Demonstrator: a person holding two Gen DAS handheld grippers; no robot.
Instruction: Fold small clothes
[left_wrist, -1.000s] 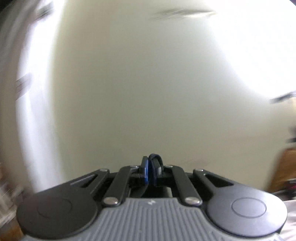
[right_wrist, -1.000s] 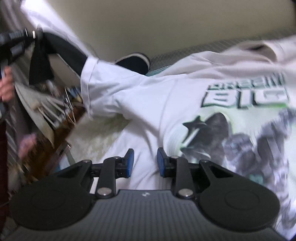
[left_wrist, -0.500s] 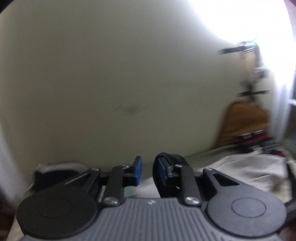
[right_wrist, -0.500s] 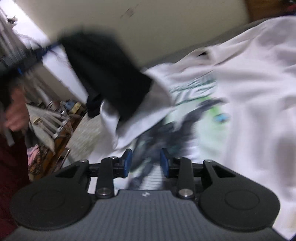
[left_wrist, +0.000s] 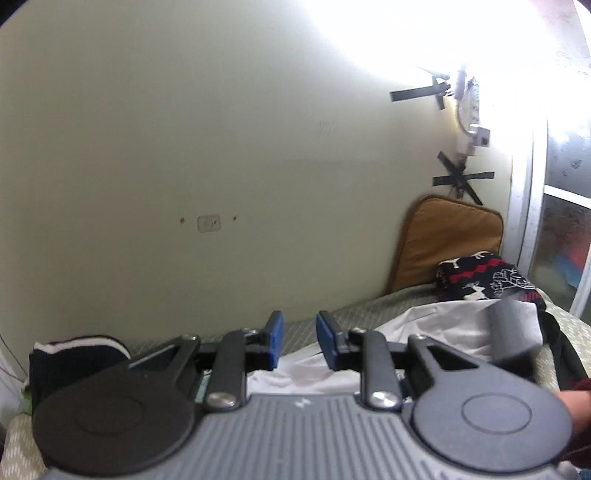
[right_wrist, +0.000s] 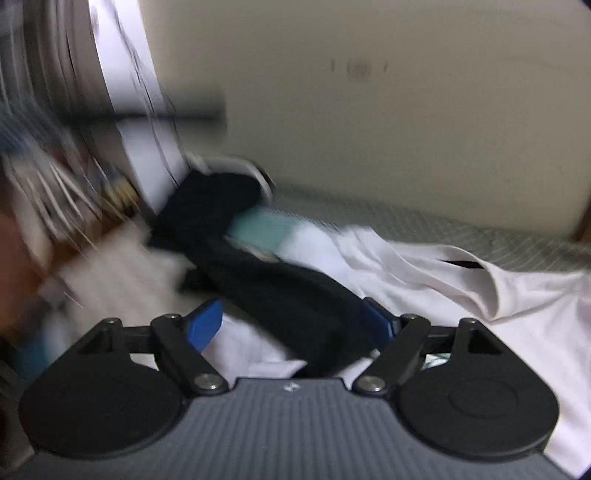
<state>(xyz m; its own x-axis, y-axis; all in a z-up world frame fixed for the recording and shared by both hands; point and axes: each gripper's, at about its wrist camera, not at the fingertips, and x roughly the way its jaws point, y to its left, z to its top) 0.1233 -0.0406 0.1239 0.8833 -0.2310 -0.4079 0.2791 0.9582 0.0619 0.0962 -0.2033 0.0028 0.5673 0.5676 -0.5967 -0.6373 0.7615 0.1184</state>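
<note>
A white T-shirt lies spread on the bed; it also shows in the left wrist view. A dark navy garment lies across the shirt's left part and runs between the fingers of my right gripper, which is open wide and not closed on it. My left gripper is open and empty, pointing at the wall above the shirt. A dark folded piece with a white edge sits to its left, also seen in the right wrist view.
A pale wall backs the bed. A brown cushion leans on it at the right, with a black, red and white patterned knit in front. A window frame stands at the far right. The bedsheet is striped grey-green.
My left gripper opened and let go of the dark garment, then swung down toward the bed. My right gripper opened wider and moved left over the dark garment now lying on the shirt.
</note>
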